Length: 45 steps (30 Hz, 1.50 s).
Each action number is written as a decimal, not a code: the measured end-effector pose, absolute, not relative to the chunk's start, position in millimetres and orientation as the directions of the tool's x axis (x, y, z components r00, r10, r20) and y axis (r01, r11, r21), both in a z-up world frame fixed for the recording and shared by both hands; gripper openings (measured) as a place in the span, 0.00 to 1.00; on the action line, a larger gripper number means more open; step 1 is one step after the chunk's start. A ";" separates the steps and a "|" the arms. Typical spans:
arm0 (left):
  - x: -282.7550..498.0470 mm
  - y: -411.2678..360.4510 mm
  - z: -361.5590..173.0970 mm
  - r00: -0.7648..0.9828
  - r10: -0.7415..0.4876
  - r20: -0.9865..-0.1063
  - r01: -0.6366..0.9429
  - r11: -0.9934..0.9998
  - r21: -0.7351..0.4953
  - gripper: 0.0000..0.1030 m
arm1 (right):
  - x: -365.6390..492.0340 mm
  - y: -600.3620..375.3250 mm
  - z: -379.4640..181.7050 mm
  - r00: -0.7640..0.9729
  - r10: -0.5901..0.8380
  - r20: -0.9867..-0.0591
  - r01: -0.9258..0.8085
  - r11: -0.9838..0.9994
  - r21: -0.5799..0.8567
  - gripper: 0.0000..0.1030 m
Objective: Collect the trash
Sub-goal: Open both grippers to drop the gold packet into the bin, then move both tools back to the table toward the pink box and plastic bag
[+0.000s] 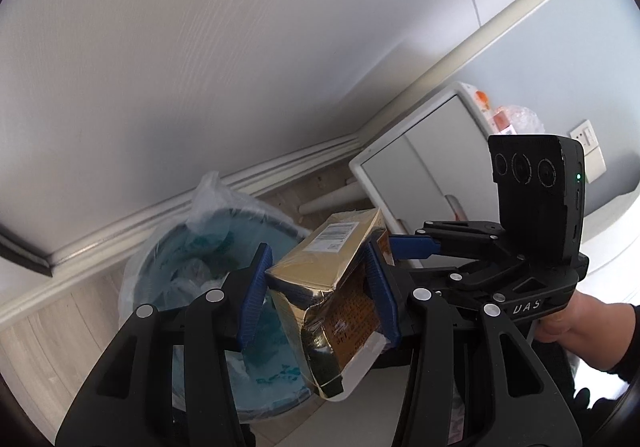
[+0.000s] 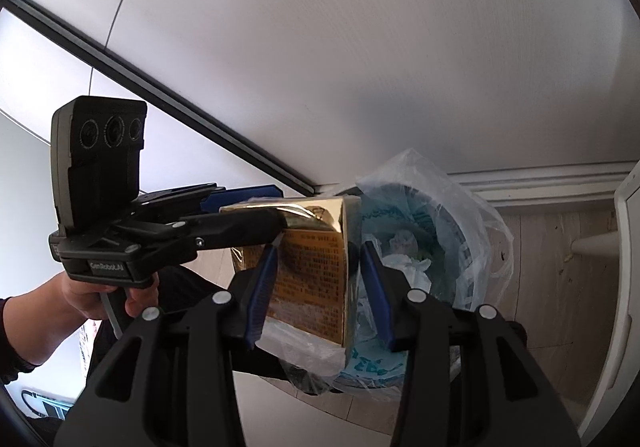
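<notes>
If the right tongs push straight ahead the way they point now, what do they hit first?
Most likely the gold box, which sits between the open right tongs while the left tongs grip it. Beyond it is the lined trash bin; depth is hard to judge.

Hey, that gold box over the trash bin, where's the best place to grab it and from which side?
Grip the gold box across its two broad flat faces, near the middle, coming in from its narrow end. The left gripper already clamps it this way above the lined trash bin. The loose clear wrap at its lower end looks slippery, so stay on the firm cardboard.
</notes>
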<state>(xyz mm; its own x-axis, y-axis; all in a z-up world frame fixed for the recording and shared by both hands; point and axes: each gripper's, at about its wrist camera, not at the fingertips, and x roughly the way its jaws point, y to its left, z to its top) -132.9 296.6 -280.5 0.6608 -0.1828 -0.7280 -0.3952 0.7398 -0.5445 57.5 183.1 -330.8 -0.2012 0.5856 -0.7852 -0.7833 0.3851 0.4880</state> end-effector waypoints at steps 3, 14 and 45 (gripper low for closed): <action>-134.3 297.3 -286.8 0.652 -0.189 -0.734 -0.404 0.733 -0.547 0.44 | 56.9 184.6 -338.2 -0.210 0.577 -0.789 -0.777 0.392 0.493 0.41; -141.7 303.4 -291.1 0.644 -0.167 -0.746 -0.441 0.717 -0.540 0.44 | 53.0 186.0 -335.7 -0.181 0.570 -0.801 -0.779 0.415 0.471 0.47; -101.2 256.3 -173.9 0.725 -0.081 -0.683 -0.297 0.859 -0.417 0.94 | 56.8 94.6 -219.5 0.190 0.613 -0.766 -0.817 0.532 0.223 0.93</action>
